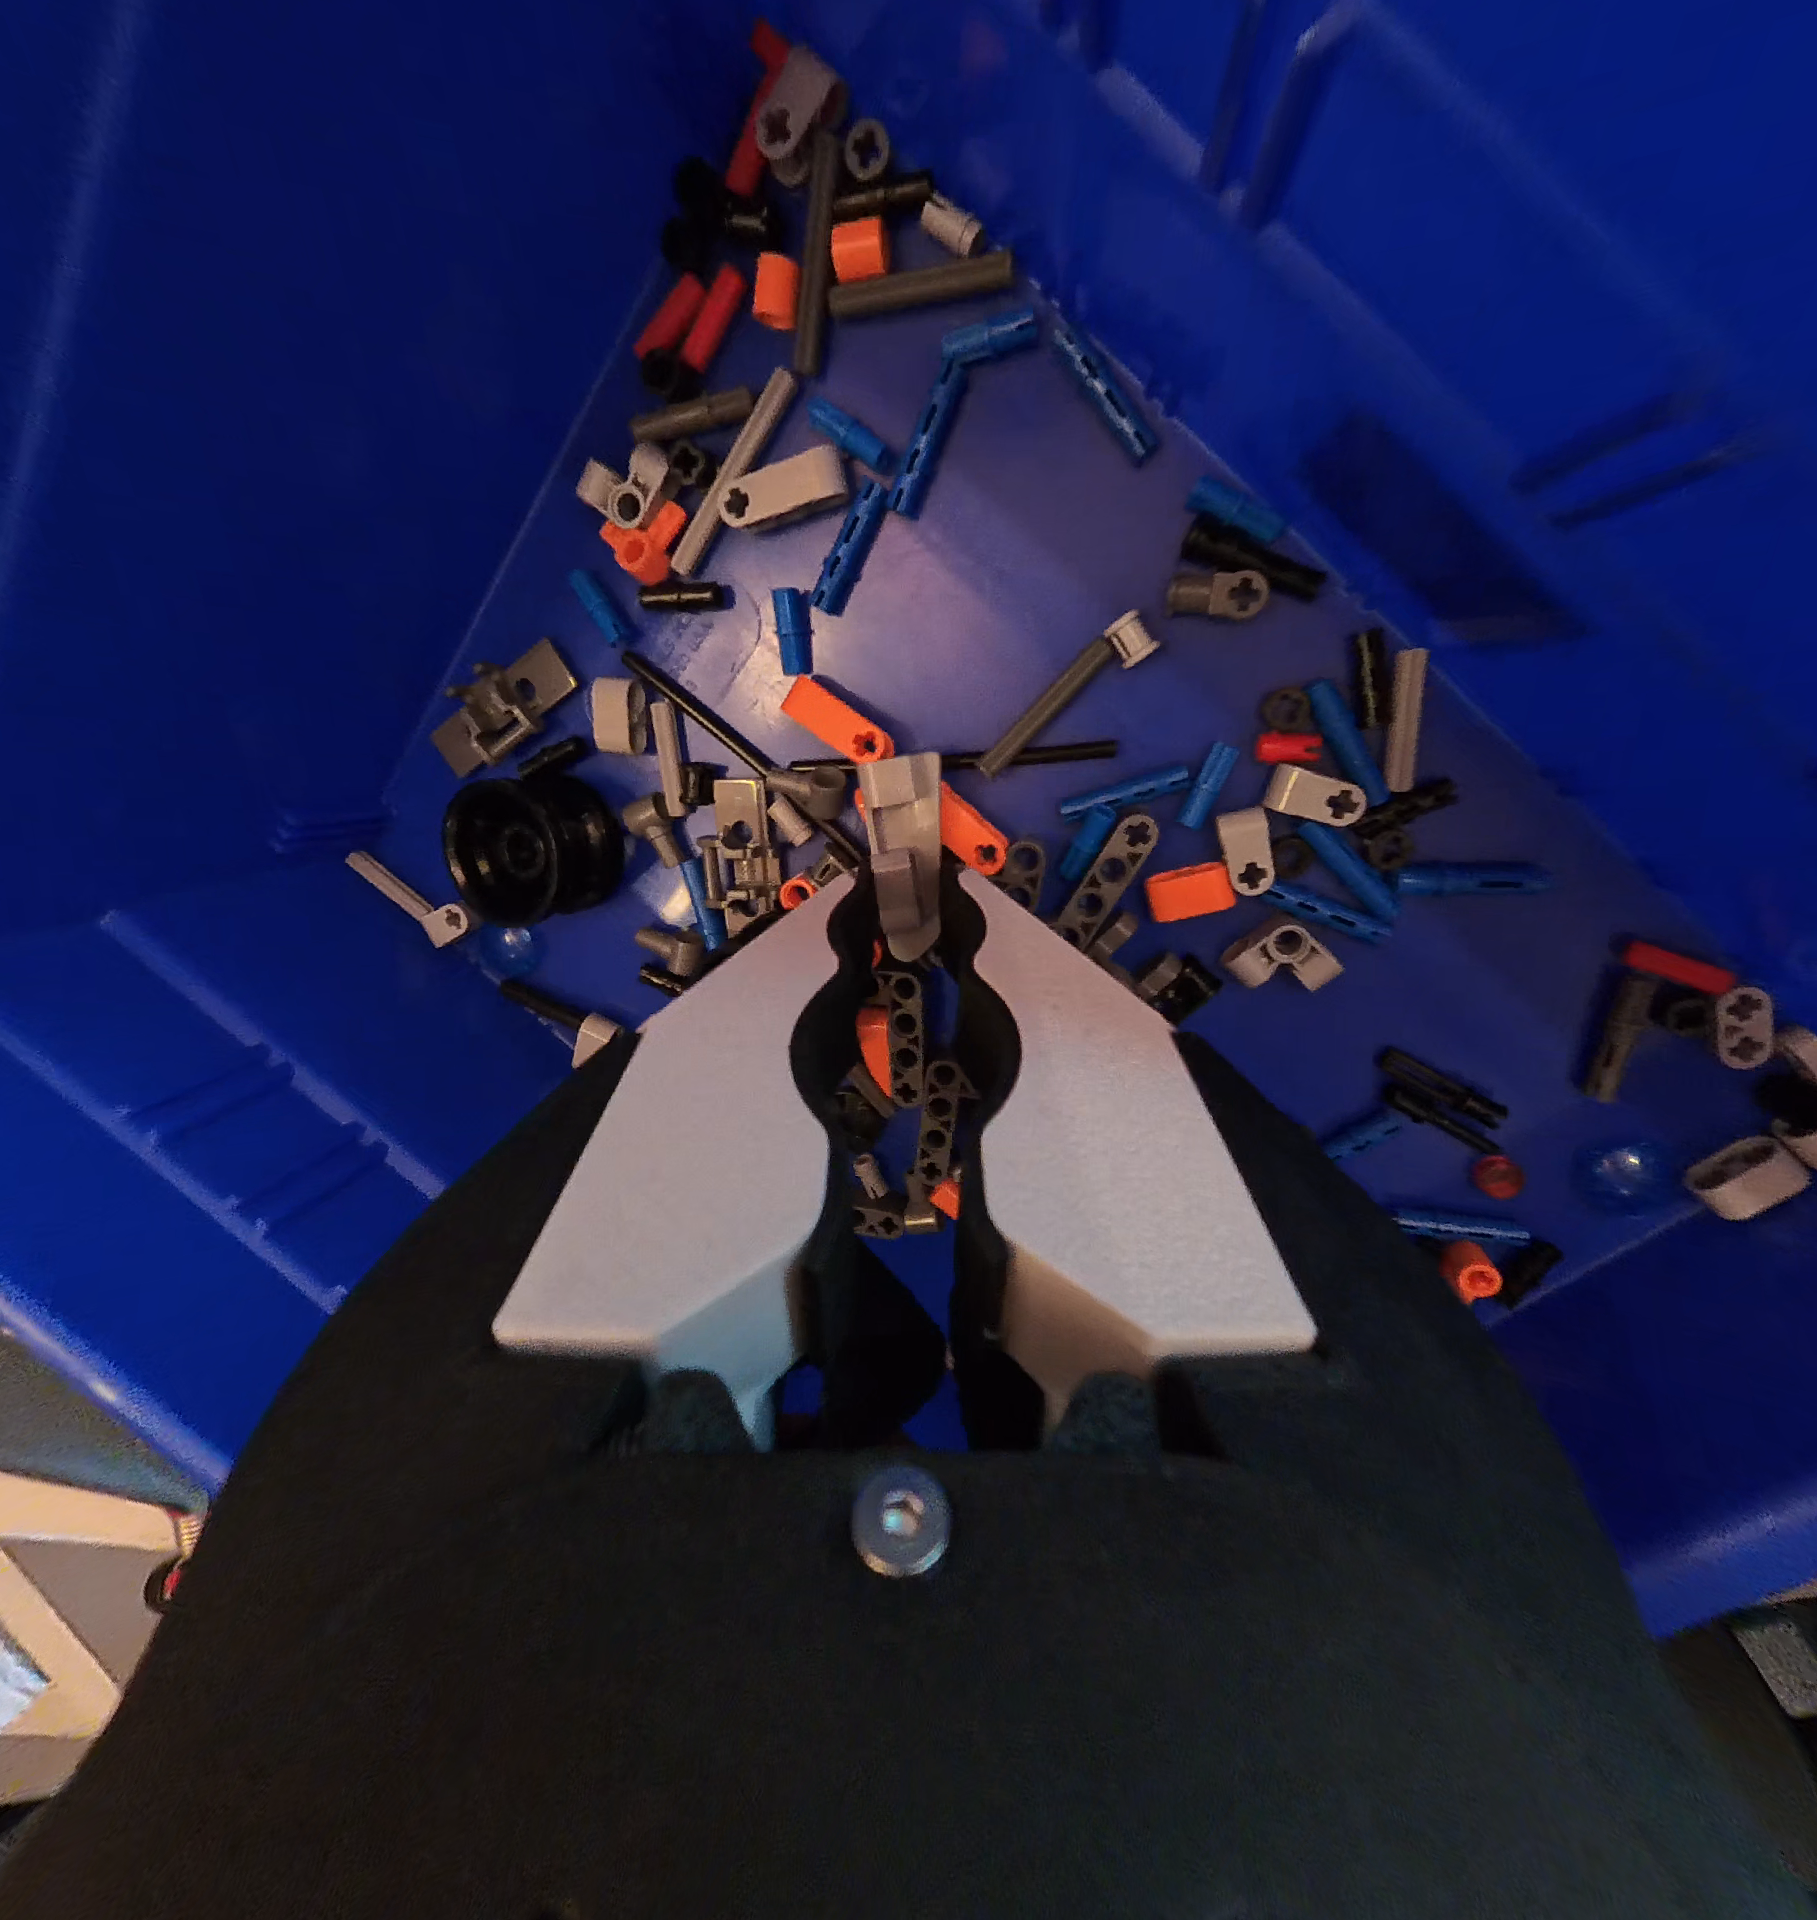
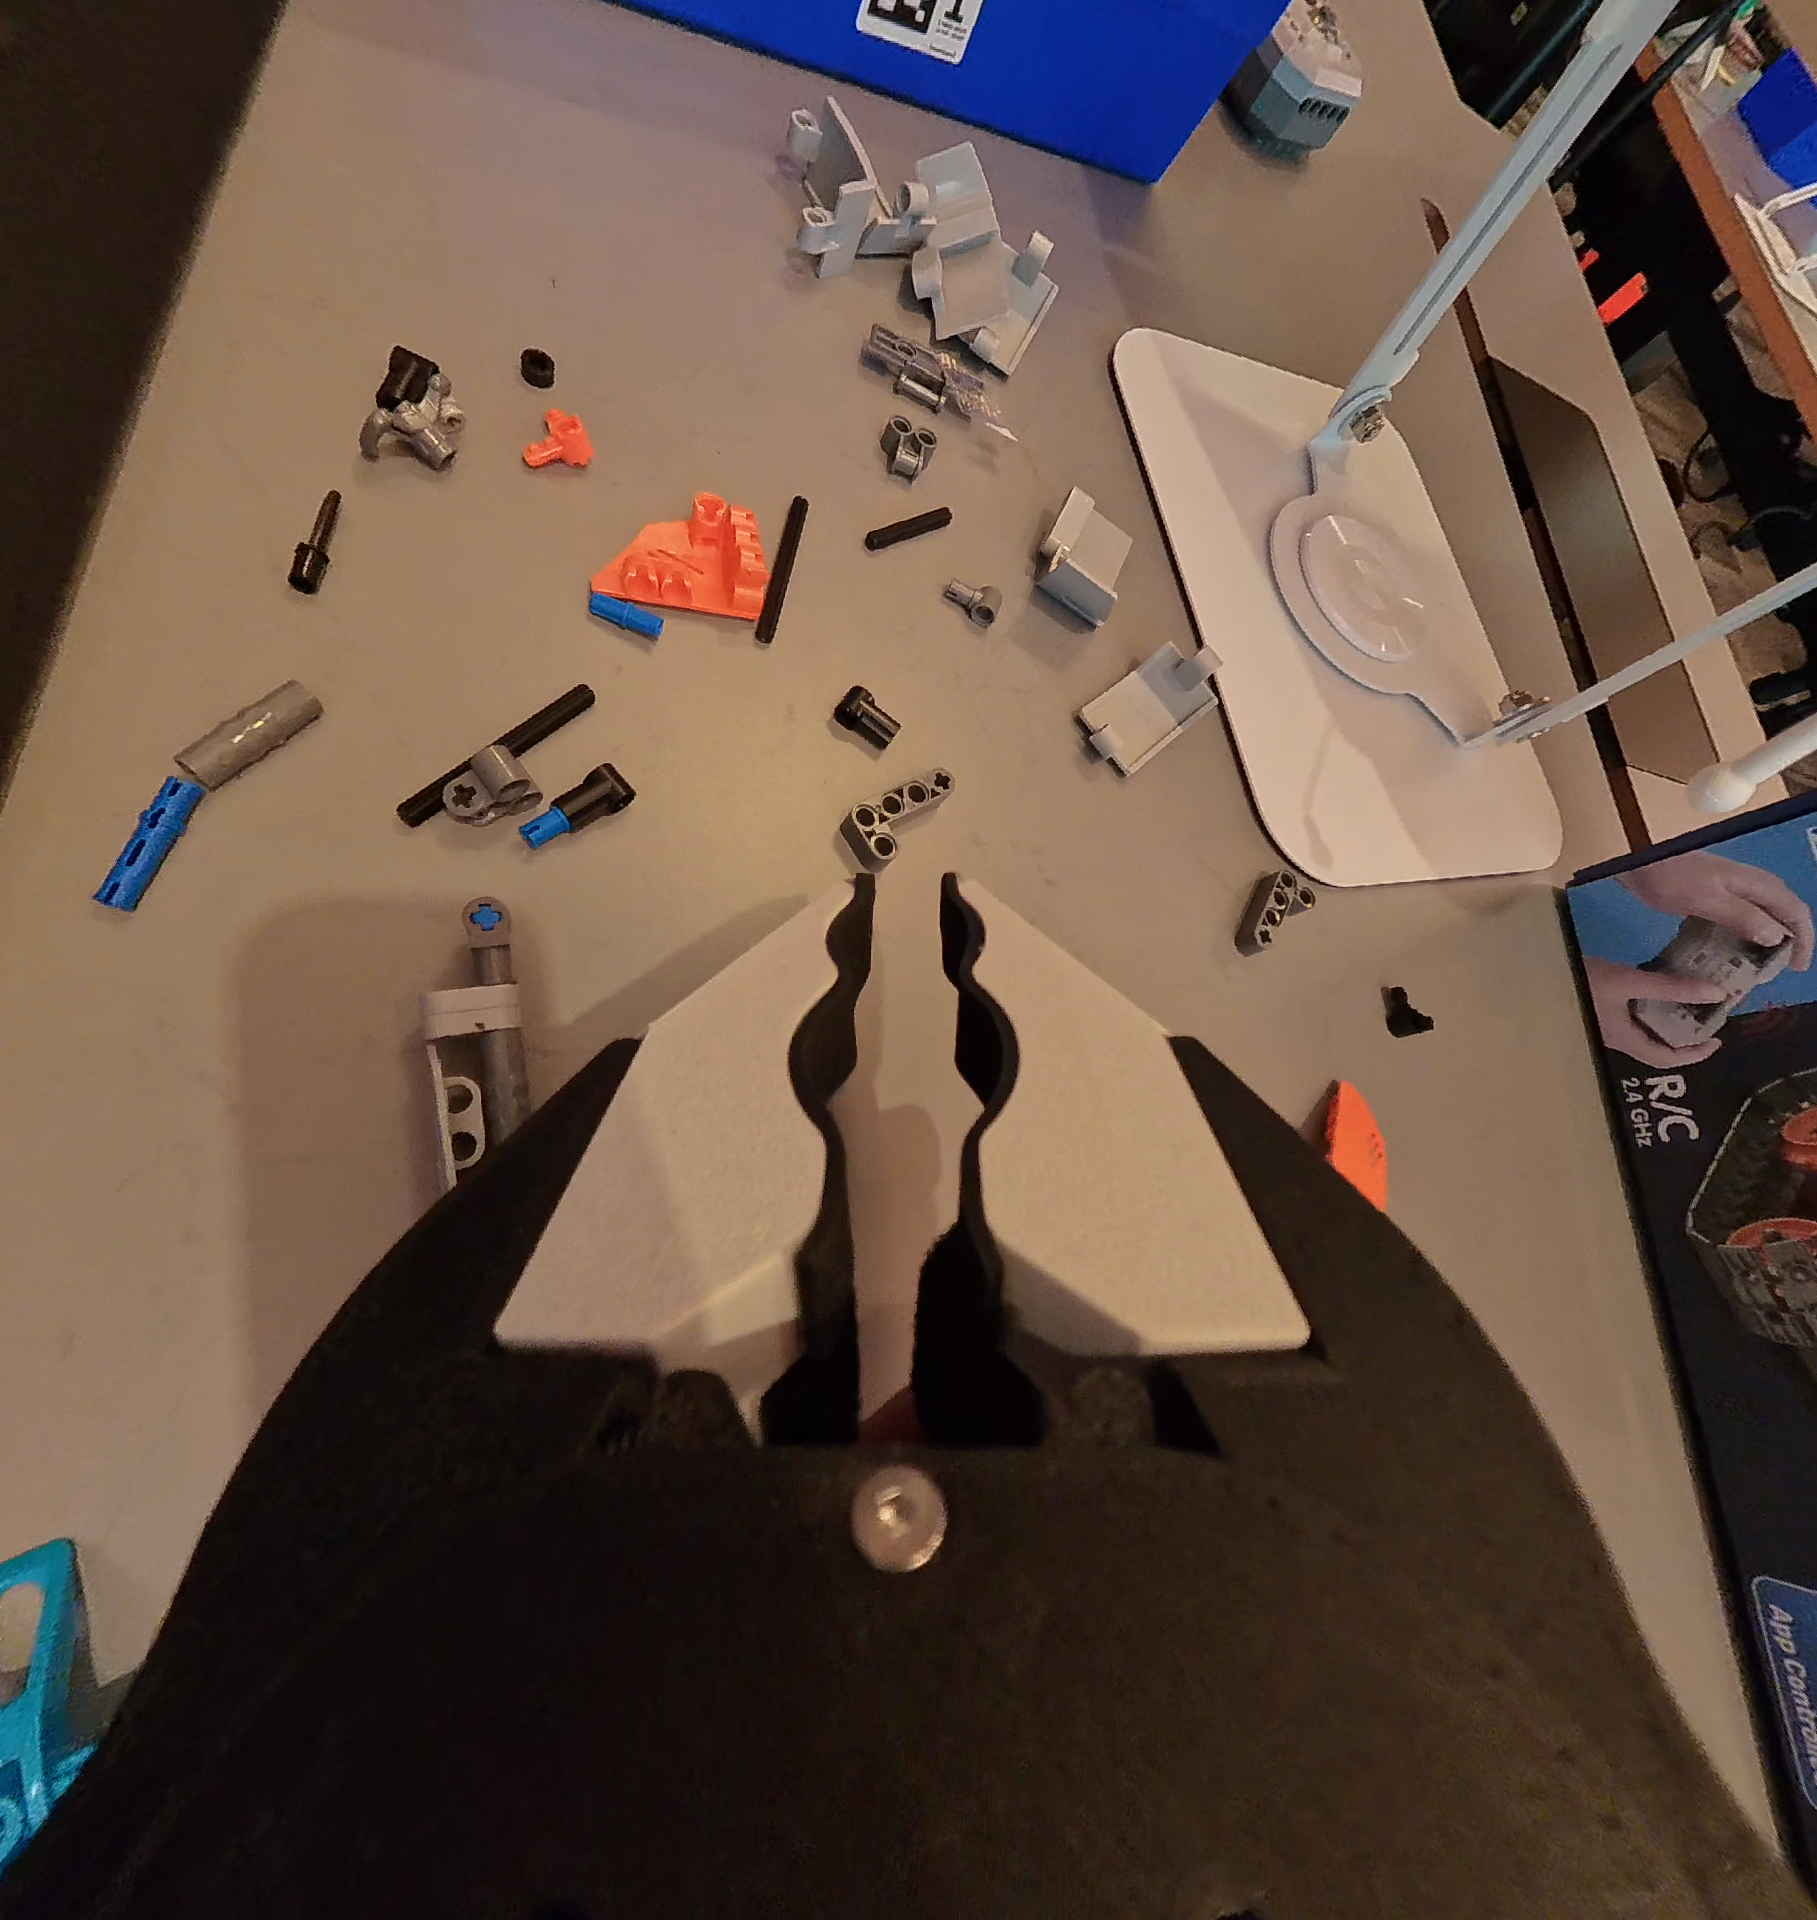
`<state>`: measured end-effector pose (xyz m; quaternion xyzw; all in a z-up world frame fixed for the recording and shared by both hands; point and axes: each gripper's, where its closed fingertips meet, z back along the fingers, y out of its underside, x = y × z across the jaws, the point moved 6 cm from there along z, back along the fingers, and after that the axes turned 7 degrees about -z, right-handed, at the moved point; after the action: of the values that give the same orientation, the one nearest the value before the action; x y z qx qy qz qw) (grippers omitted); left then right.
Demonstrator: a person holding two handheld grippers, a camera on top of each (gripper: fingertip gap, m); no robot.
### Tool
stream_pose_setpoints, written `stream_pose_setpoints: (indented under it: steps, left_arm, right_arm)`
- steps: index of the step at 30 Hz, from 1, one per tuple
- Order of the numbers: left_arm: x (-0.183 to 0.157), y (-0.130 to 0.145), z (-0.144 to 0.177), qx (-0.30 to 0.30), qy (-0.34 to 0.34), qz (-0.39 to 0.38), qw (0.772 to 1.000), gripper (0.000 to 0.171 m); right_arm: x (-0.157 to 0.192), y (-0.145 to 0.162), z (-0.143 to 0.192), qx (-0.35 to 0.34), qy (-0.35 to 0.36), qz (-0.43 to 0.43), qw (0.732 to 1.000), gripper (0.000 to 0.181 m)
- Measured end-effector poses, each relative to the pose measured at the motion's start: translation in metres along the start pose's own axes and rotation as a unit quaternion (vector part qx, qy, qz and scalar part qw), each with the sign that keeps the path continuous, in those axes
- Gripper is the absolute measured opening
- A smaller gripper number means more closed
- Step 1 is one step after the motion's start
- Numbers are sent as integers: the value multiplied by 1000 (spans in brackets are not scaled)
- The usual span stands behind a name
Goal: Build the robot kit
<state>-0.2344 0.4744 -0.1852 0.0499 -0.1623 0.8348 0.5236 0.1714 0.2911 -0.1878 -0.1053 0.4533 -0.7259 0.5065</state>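
In the left wrist view my left gripper [image 1: 902, 896] is inside a blue plastic bin [image 1: 260, 520], shut on a light grey connector piece [image 1: 902, 831] that sticks out beyond its tips, above the bin floor. Many small building-toy parts in grey, black, blue, orange and red lie scattered below, with a black wheel [image 1: 530, 847] to the left. In the right wrist view my right gripper [image 2: 904, 883] hovers over a beige table [image 2: 675, 260], jaws a little apart and empty. A dark grey L-shaped beam [image 2: 891, 810] lies just beyond its tips.
On the table lie an orange panel [image 2: 691, 566], black axles, blue pins, light grey panels [image 2: 935, 229] and a grey cylinder part [image 2: 483, 1029]. A white tray-like lamp base [image 2: 1330, 623] stands right. A printed box [image 2: 1745, 1195] lies far right. A blue bin [image 2: 1039, 73] stands at the back. Across from one pair of fingers to the other is roughly 40 cm. Measured from the fingertips, the black wheel [image 1: 530, 847] is 7 cm or so from the left gripper and 50 cm from the right.
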Motion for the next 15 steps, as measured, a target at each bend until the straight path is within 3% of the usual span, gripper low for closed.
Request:
stream_pose_setpoints:
  steps: [4, 7, 15]
  left_arm:
    - [0, -5, 26, -37, -40, -4, 999, 11]
    - [-11, -20, 63, -100, -70, -11, 992, 11]
    - [-115, -101, 152, -322, -40, -107, 940, 11]
  right_arm:
    - [-2, -4, 3, -9, 7, 0, 1000, 10]
    - [-2, -10, 5, -21, 15, 3, 1000, 10]
    - [4, -35, 12, -73, 33, 7, 997, 14]
